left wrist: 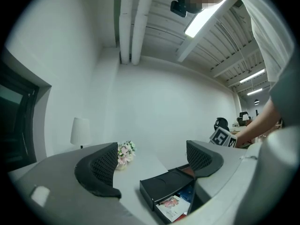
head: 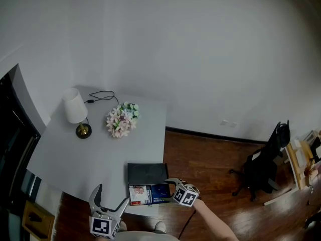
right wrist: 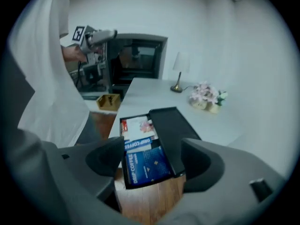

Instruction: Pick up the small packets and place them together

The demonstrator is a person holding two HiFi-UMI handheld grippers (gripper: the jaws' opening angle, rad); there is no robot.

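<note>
A black box (head: 147,173) sits at the front edge of the grey table (head: 75,159), its lower tray (right wrist: 123,184) slid out. In that tray lie blue "drip coffee" packets (right wrist: 147,165) and a white packet with pink print (right wrist: 138,125). My right gripper (right wrist: 152,156) hangs tilted down just above the blue packets, jaws open, touching nothing. In the head view it is the right gripper (head: 171,185) at the tray's right end. My left gripper (head: 111,197) is held level at the table's front, left of the box, open and empty. Its own view shows the white packet (left wrist: 172,206).
A white lamp (head: 75,109), its cable (head: 103,97) and a bunch of flowers (head: 122,118) stand at the back of the table. A black office chair (head: 266,159) is on the wooden floor to the right. A small wooden box (head: 35,217) sits low left.
</note>
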